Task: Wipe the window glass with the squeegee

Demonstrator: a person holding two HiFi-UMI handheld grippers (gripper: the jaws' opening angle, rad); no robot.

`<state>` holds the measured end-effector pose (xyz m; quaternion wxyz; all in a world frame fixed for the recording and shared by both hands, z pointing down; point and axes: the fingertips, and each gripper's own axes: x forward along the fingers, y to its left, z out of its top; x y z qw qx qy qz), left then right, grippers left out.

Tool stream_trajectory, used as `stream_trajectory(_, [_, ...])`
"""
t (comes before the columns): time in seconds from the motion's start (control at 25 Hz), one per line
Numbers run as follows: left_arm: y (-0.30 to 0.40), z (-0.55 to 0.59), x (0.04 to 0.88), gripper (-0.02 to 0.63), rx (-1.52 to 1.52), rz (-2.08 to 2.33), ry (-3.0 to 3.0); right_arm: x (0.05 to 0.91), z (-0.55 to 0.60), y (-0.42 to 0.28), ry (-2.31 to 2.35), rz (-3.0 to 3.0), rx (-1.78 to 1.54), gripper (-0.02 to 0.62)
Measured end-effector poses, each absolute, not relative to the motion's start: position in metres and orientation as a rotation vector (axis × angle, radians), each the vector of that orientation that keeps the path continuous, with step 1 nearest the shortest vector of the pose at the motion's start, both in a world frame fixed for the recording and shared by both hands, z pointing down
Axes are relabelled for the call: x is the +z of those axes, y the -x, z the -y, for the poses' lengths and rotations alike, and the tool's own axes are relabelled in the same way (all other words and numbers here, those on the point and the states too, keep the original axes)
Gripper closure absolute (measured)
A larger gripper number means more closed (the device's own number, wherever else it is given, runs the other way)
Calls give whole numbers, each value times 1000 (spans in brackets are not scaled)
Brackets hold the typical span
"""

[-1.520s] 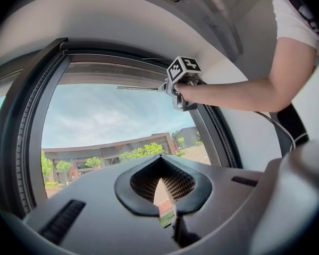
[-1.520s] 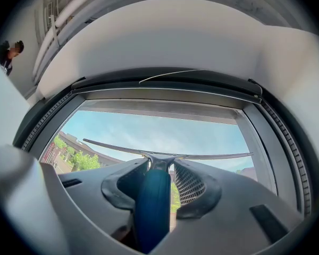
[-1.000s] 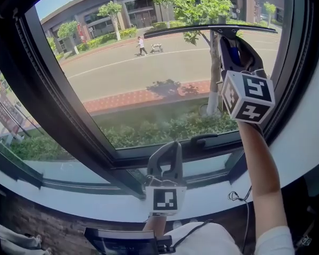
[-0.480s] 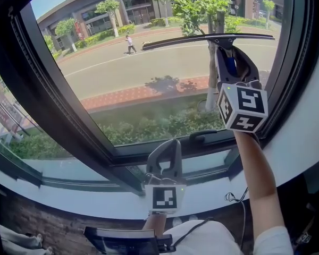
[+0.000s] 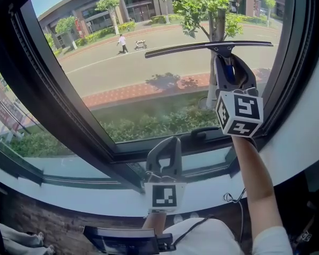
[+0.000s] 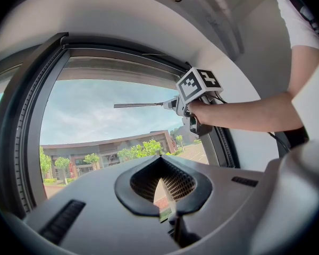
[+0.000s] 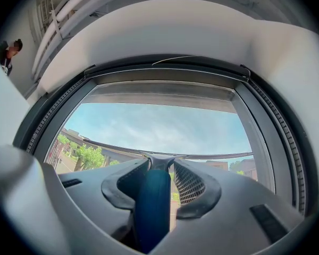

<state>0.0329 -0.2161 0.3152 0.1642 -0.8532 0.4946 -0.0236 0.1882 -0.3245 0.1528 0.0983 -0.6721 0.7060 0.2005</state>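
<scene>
The squeegee (image 5: 207,47) lies with its long black blade nearly level across the upper right of the window glass (image 5: 143,89). My right gripper (image 5: 229,60) is below the blade, shut on the squeegee's blue handle (image 7: 151,206). In the right gripper view the blade (image 7: 212,156) spans the pane just past the jaws. My left gripper (image 5: 169,145) hangs low at the middle, near the window's bottom frame, jaws together with nothing between them. The left gripper view shows the squeegee (image 6: 141,105) and the right gripper's marker cube (image 6: 198,84) up to the right.
A thick black frame (image 5: 58,116) surrounds the pane, with a dark window handle (image 5: 204,136) on the bottom rail. A white sill (image 5: 95,195) curves below. A dark device (image 5: 122,240) and a thin cable (image 5: 236,198) sit near the person's body.
The right gripper has drawn the squeegee blade down the glass by a short stretch. The left gripper has stayed where it was.
</scene>
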Motion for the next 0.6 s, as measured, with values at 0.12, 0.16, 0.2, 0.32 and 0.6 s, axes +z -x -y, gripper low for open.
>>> stream_trajectory(0.12, [-32,215,317,604,-68,-1414,2436,161,324,-189,1993,-2089,576,449])
stream_trajectory(0.16, [-32,215,317,604,-64,-1416,2439,164,324,-189,1995,-2090,571,448])
stream_trajectory(0.2, [-31,215,317,604,-62,-1417,2440,167,324,-189,1997,-2091,566,449])
stream_trajectory(0.32, [-31,215,318,604,-57,-1415,2440,176,324,-189,2003,-2099,549,449])
stream_trajectory(0.6, [-33,215,324,604,-95,-1403,2449,199,323,-190,2014,-2122,515,449])
